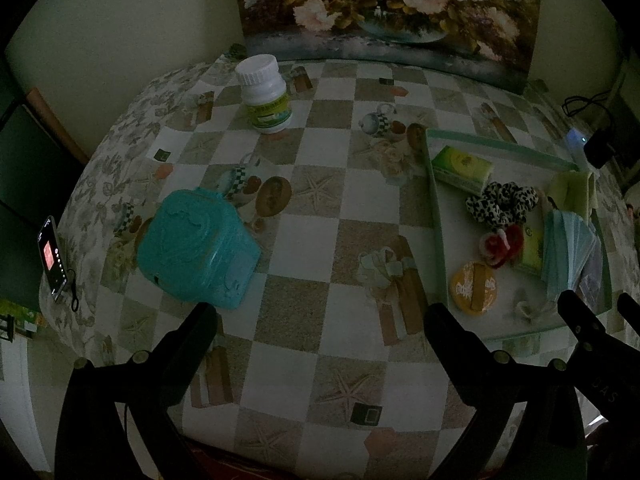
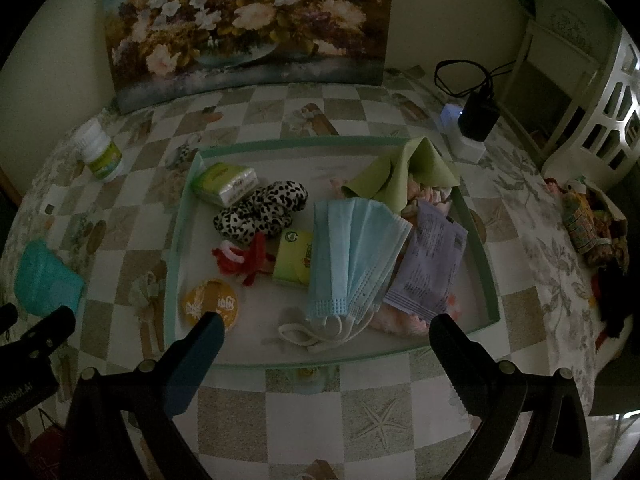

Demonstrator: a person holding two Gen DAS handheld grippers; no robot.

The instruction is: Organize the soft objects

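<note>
A pale green tray (image 2: 476, 248) sits on the checked table and holds soft things: blue face masks (image 2: 352, 252), a leopard-print scrunchie (image 2: 260, 212), a red and white fluffy tie (image 2: 244, 258), two green tissue packs (image 2: 224, 182), a green cloth (image 2: 404, 172), a purple packet (image 2: 428, 264) and an orange round pad (image 2: 210, 304). The tray also shows in the left wrist view (image 1: 438, 240). My right gripper (image 2: 324, 336) is open and empty at the tray's near edge. My left gripper (image 1: 320, 320) is open and empty over the table, left of the tray.
A teal plastic box (image 1: 196, 248) lies on the table to the left, a white pill bottle (image 1: 266, 94) stands at the back. A flower painting (image 2: 248, 24) leans on the wall. A phone (image 1: 52, 258) rests at the left edge. A charger (image 2: 476, 116) sits back right.
</note>
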